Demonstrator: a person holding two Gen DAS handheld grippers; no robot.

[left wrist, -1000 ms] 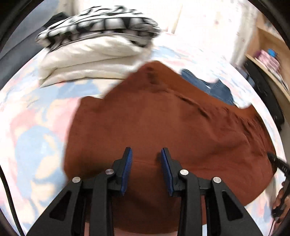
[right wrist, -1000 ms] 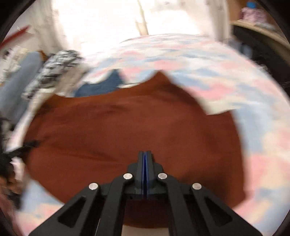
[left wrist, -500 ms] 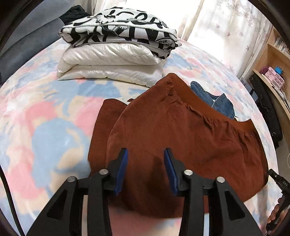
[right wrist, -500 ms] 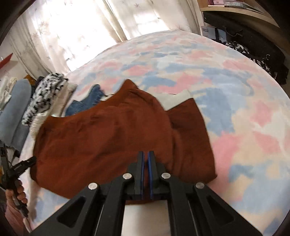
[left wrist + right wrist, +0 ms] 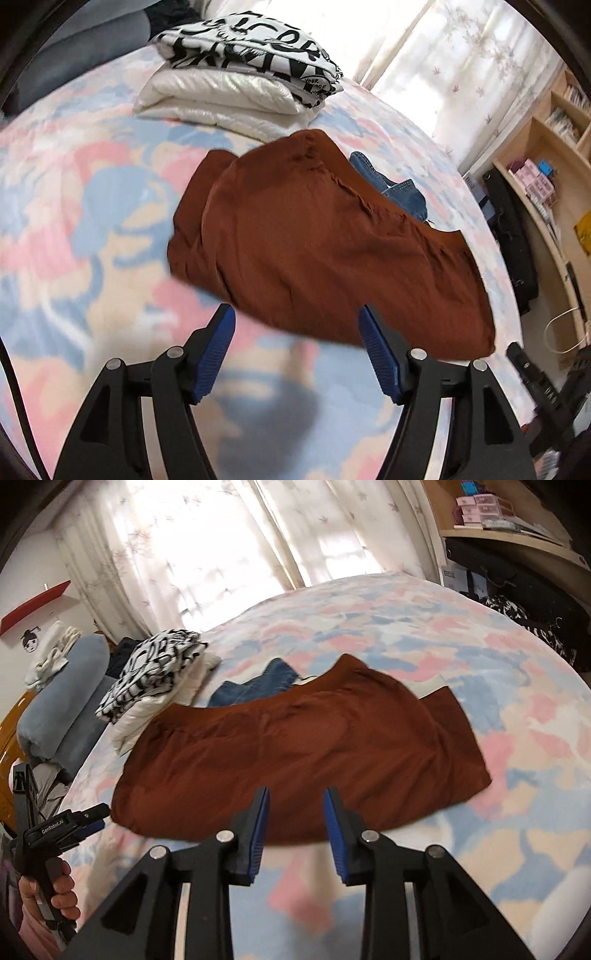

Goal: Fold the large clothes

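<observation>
A rust-brown garment [image 5: 325, 243] lies folded double on the bed, one corner layer protruding

Likely home bedroom: patterned bed cover [image 5: 424, 627], curtains [image 5: 207, 542], shelves [image 5: 554, 147].

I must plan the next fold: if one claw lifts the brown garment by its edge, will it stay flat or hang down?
The brown garment would probably droop: its folded layers lie soft and wrinkled. It looks thin, so likely light. It may unfold.

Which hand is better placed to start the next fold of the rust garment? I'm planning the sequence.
Right, probably. The right gripper, jaws opening and empty, sits over the rust garment at its near edge; the left gripper does too, but near a corner.
</observation>
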